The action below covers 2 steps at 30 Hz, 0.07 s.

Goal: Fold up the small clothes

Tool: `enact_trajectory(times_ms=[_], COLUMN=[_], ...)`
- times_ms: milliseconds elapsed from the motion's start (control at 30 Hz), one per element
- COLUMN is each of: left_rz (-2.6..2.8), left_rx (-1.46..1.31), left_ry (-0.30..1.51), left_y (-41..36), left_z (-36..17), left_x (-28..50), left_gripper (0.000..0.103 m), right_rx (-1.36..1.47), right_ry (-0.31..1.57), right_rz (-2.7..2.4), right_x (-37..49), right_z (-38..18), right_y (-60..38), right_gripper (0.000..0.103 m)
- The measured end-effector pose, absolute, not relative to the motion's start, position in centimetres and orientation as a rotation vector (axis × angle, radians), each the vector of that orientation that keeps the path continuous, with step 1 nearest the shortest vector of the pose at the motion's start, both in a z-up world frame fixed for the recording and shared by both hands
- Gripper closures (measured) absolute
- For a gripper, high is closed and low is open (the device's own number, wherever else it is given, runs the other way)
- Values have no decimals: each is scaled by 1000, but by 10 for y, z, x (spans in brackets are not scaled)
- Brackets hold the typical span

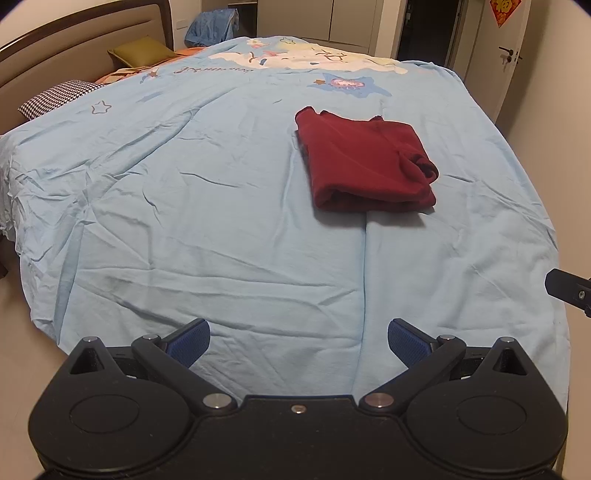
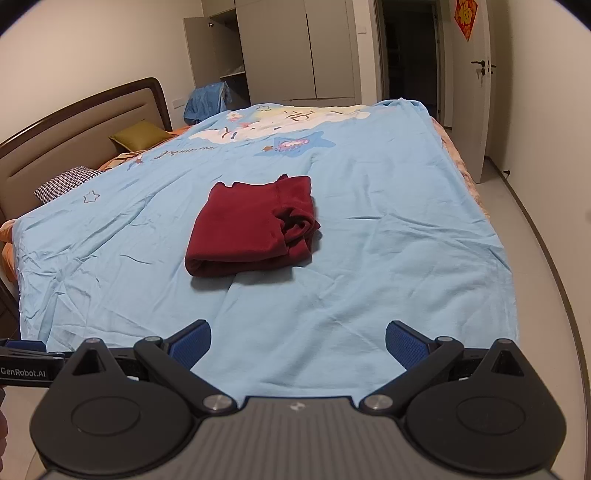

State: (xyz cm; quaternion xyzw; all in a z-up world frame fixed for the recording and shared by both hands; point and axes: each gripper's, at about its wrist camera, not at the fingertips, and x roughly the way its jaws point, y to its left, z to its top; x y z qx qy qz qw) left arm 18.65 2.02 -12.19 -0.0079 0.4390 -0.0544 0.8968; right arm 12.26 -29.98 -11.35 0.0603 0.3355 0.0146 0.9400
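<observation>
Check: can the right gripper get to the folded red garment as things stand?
Probably yes. The right gripper is open and empty, and only bare blue sheet lies between it and the red garment; nothing blocks the path.

- A bedroom in a home.
- A wide bed [image 2: 369, 221] fills the room, spread with a pale blue cartoon-print sheet [image 1: 184, 203].
- At its head edge stands a padded headboard [image 2: 74, 125], with an olive pillow [image 2: 138, 134] and a houndstooth pillow [image 2: 66, 182] beside it.
- Past the bed's far edge stands a grey wardrobe [image 2: 295, 48], one door open.
- A white room door [image 2: 476, 92] with a lever handle carries a red paper decoration [image 2: 464, 16].
</observation>
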Motion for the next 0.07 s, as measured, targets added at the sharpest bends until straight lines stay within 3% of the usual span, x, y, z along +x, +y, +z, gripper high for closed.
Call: enact_trajectory(times_ms=[67], left_rz=[-112], left_rx=[-19], left_ry=[914], left_y=[21], left_z=[-122], left_x=[187], left_gripper=[1], right_rx=[123], right_ry=[686], right_rz=[31], right_x=[123], right_z=[-114], right_y=[-299], right_gripper=[0])
